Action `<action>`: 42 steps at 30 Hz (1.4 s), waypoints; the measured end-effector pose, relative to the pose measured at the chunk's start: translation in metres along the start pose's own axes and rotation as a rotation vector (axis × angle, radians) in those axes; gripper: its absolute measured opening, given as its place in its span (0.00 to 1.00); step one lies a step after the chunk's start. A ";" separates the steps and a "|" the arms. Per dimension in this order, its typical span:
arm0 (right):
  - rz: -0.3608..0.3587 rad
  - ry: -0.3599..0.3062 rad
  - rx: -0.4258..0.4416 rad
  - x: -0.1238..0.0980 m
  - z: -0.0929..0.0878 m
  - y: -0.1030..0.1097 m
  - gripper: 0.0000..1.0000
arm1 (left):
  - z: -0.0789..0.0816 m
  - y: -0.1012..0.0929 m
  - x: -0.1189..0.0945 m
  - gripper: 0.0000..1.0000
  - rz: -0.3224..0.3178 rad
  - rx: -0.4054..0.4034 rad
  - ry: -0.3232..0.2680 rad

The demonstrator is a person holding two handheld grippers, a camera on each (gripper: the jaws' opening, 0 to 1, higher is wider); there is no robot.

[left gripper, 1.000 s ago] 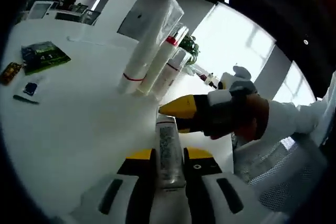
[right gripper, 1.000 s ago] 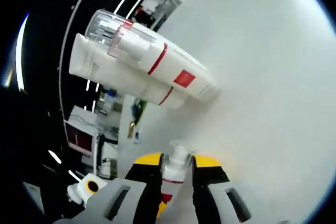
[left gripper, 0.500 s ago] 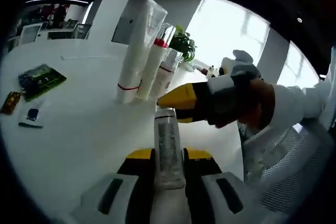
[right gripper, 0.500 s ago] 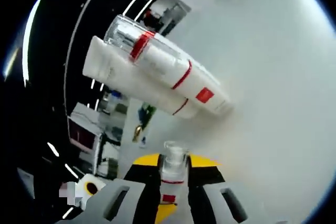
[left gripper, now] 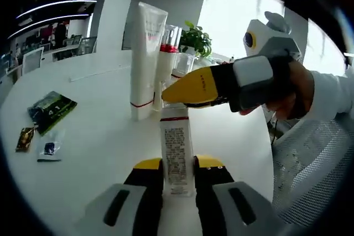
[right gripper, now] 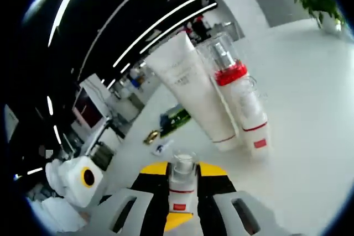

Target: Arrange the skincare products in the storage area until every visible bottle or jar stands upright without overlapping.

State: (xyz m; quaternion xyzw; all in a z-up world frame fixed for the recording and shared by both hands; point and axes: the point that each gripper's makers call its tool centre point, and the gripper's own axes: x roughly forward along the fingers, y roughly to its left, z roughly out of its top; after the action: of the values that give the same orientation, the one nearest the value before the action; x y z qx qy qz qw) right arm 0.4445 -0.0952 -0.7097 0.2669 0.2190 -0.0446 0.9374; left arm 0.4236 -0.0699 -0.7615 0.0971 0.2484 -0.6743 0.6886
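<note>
Both jaw pairs clamp one small bottle [left gripper: 175, 150] above the white table [left gripper: 94, 131], left gripper [left gripper: 178, 171] low and right gripper [right gripper: 181, 176] at its cap, so uneven release could topple it into the standing tube [left gripper: 145, 59] nearby.

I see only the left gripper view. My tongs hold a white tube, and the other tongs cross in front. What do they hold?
Observer: The right tongs are shut on a small pump bottle with a clear cap and a red band.
Operator: Behind the tall white tube, how many bottles stand?
Observer: In the right gripper view, beside the tall white tube stands a bottle with a red collar, and a shorter capped bottle is right beside it.
Operator: Are they all upright?
Observer: Yes, all three stand on the white table, close together.
</note>
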 end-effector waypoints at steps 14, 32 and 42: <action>-0.020 -0.069 -0.232 0.000 0.018 0.009 0.10 | 0.012 0.008 0.010 0.20 0.102 0.146 0.017; -0.064 -0.088 -0.322 -0.002 0.027 0.000 0.11 | 0.020 0.023 0.031 0.18 0.107 0.152 0.037; -0.104 -0.090 -0.347 -0.005 0.031 -0.009 0.12 | 0.027 0.017 0.044 0.18 0.028 0.192 0.010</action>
State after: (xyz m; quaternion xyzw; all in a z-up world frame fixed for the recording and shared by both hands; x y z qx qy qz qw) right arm 0.4501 -0.1194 -0.6880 0.0874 0.1948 -0.0667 0.9747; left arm 0.4440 -0.1197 -0.7625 0.1697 0.1846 -0.6848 0.6842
